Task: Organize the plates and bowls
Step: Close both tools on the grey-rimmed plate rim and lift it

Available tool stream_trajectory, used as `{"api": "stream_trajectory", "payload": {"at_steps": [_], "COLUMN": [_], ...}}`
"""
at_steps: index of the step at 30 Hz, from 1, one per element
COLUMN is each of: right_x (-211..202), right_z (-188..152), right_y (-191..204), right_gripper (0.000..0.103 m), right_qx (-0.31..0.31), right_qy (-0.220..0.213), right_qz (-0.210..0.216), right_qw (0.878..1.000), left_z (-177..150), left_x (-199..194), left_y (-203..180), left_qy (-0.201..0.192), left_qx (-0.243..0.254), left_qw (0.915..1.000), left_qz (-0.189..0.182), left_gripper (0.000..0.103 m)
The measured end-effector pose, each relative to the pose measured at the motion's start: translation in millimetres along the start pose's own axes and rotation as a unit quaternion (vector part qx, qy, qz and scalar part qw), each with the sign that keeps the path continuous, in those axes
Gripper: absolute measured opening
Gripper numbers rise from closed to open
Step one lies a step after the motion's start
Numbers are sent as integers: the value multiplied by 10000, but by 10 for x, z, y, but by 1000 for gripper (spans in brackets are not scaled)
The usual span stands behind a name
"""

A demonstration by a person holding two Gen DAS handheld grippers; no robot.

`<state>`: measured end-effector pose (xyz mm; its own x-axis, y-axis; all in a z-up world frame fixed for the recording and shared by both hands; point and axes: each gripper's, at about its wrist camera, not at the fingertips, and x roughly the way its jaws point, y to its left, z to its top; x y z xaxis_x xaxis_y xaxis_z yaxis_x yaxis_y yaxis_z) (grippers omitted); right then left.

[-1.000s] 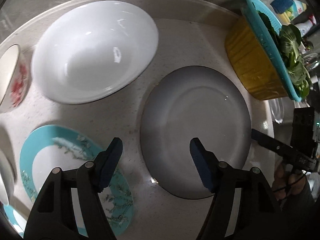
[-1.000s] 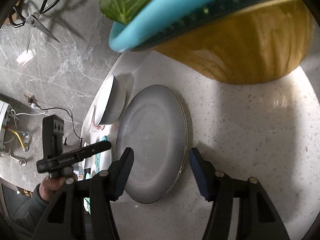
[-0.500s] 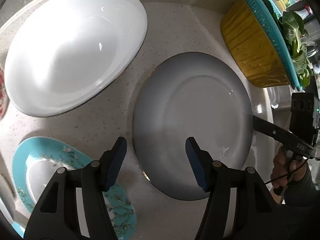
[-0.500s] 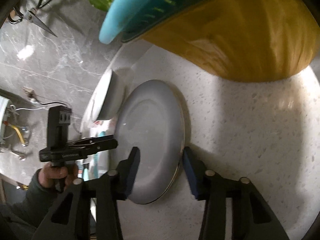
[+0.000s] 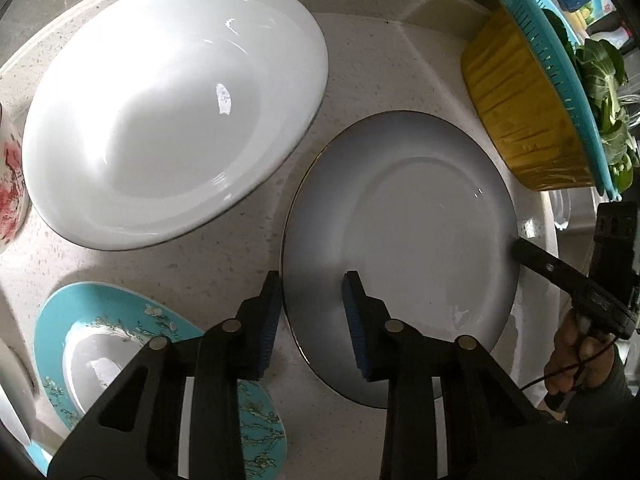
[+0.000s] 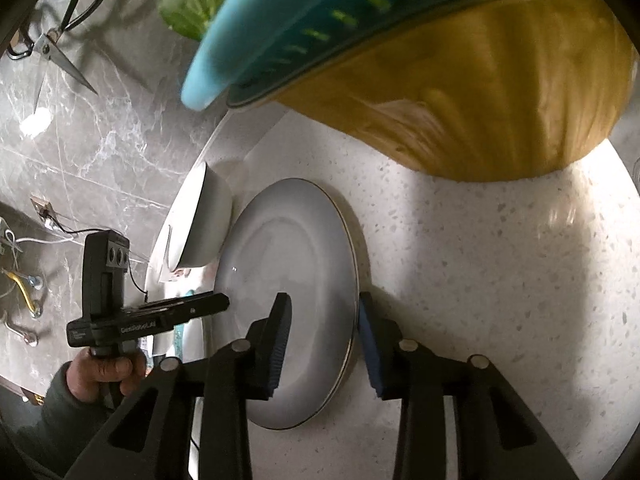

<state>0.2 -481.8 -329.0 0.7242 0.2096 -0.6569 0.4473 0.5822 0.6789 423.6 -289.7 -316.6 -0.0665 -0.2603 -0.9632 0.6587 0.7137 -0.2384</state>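
I see a pale grey plate (image 5: 404, 248) with a thin dark rim lying flat on a speckled white worktop (image 5: 224, 264). My left tool (image 5: 314, 320) has its two blue-padded fingers spread on either side of the plate's near-left rim, one finger over the plate and the other just outside the edge; I cannot tell whether the pads touch it. My right tool (image 6: 324, 340) straddles the opposite rim of the same grey plate (image 6: 292, 280) in the same way, fingers spread with one over the plate and one on the worktop side; contact is unclear here too.

Left of the plate, close to it, sits a large white bowl (image 5: 172, 108), upright. In front of the bowl, near my left tool, lies a turquoise plate (image 5: 80, 344) with a flowering-branch pattern and a white centre. At the far left edge a small bowl with red markings (image 5: 10, 196) is partly in view.

To the right of the grey plate stands a yellow basin (image 5: 520, 112) with a turquoise colander (image 5: 560, 56) nested in it, holding green leafy vegetables (image 5: 604, 80). In the right wrist view, scissors (image 6: 52, 40) hang on the grey marble wall (image 6: 100, 140).
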Motion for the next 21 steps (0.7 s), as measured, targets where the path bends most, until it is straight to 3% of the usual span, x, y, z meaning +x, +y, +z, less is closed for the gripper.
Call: {"api": "stream_trajectory", "payload": {"at_steps": [1,3,21], "right_x": [-1,4,-65], "right_z": [2,14,-28], "right_y": [-41,-105,-70], "right_gripper": [14,13,14], "right_qx": [61,261,508], "right_qy": [21,55,133], "right_qz": [-62,64,-205], "right_qw": [10000,9996,9984], "left_z": [-7,-26,-205], "left_x": [-7,-21,-27], "left_y": [-18,-17,-160], "left_qy": [-11,-21,41], "left_qx": [39,118,-61], "left_qw": [10000,9998,10000], "left_qz": [35,126,-8], "left_gripper": [29,29,27]}}
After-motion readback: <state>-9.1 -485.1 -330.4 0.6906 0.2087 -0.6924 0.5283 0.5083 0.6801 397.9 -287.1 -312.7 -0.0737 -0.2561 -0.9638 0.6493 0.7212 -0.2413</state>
